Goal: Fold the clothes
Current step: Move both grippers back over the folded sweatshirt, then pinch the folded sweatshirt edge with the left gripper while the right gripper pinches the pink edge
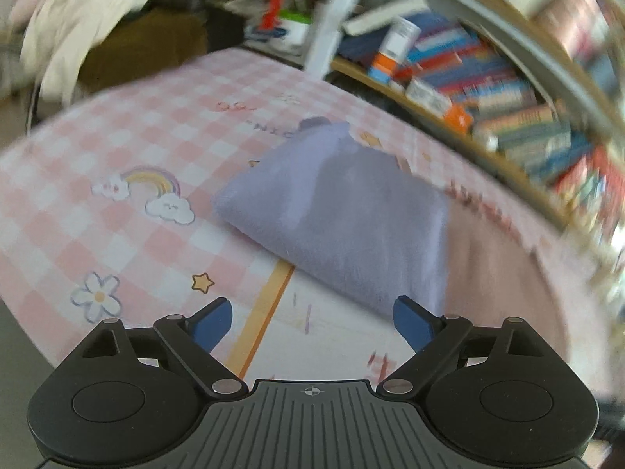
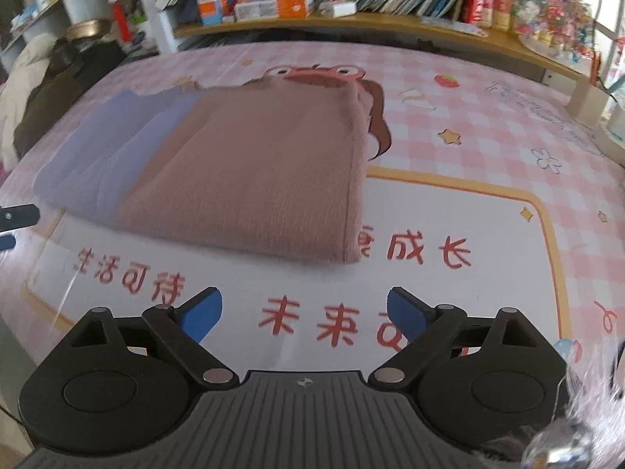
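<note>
In the left wrist view, blurred, a folded lilac garment point(image 1: 343, 211) lies flat on the pink checked cloth point(image 1: 129, 133) covering the surface, its long axis running from the lower right, just ahead of the right blue finger, up toward the far shelf of books point(image 1: 488, 90). The left gripper point(image 1: 312, 322) has its blue fingers point(image 1: 213, 324) spread wide, gripping nothing and apart from the cloth. In the right wrist view, a folded dusty-pink garment point(image 2: 258, 172) lies flat at the middle of the same cloth, overlapping the lilac garment point(image 2: 105, 156), which shows to its left; its long axis runs from the near edge away toward the bookshelf point(image 2: 351, 19), with one neat hem down its right side. The right gripper point(image 2: 304, 314) hangs above the printed red lettering point(image 2: 308, 320), fingers point(image 2: 406, 312) wide apart and empty, short of the garment's near edge. The shelf holds upright and leaning books and some small boxes point(image 2: 273, 6).
</note>
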`<state>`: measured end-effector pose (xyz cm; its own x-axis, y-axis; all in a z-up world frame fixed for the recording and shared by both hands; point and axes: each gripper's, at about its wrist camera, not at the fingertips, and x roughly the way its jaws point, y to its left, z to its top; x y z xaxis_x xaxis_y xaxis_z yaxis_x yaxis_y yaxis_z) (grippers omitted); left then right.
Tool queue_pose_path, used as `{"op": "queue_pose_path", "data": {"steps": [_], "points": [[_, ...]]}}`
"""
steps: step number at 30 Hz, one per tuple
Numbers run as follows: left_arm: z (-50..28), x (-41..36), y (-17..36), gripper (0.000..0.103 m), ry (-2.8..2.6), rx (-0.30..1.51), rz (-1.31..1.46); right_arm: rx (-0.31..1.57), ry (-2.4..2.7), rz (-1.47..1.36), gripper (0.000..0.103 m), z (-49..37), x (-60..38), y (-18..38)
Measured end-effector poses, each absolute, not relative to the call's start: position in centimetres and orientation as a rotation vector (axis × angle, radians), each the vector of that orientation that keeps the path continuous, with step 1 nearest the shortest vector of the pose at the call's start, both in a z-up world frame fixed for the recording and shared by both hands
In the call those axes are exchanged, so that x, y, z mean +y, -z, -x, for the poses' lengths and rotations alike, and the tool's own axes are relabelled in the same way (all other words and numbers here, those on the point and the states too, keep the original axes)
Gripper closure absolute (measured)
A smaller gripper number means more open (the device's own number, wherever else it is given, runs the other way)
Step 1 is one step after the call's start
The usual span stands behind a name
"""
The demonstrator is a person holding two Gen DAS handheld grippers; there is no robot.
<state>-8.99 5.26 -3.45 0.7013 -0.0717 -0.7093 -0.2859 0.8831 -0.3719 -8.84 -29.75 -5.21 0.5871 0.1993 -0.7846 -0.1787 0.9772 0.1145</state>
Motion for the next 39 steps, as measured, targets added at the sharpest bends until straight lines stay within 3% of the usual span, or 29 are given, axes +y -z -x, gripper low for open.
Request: {"op": "queue_pose_path", "data": {"steps": [2,6,8,15,19,20,21,24,35,39], "points": [[8.4,7.1,3.9,0.016,-0.146,0.788,0.608,0.912,-0.196,-0.035,0.011,8.6,-29.6,5.1],[7.0,9.7,4.7,0.047,-0.151,0.762,0.801,0.904,-0.15,-0.057,0.011,8.1,-29.3,4.8],[6.2,10.5,5.2,0.056,-0.159,0.761,0.873,0.898,-0.127,-0.077,0.011,7.8,-29.3,4.6],[4.4,12.9,7.8,0.057,-0.203,0.766,1.12,0.907,-0.033,-0.173,0.015,6.0,-29.9,4.2],[4.1,13.7,8.5,0.06,-0.204,0.752,1.193,0.923,0.004,-0.22,0.031,5.1,-30.3,4.2],[4.0,13.7,8.6,0.065,-0.21,0.756,1.188,0.928,0.013,-0.235,0.032,4.9,-30.4,4.2],[3.9,13.7,8.7,0.084,-0.215,0.759,1.183,0.934,0.02,-0.251,0.036,4.7,-30.6,4.2],[3.9,14.0,8.9,0.096,-0.218,0.757,1.182,0.954,0.031,-0.308,0.051,4.2,-30.9,4.5],[4.6,19.1,7.1,0.095,-0.25,0.662,1.067,0.991,-0.074,-0.361,0.055,4.7,-27.4,4.6],[3.8,19.4,7.7,0.084,-0.222,0.711,1.061,1.007,-0.099,-0.352,0.064,4.7,-26.1,4.9]]}}
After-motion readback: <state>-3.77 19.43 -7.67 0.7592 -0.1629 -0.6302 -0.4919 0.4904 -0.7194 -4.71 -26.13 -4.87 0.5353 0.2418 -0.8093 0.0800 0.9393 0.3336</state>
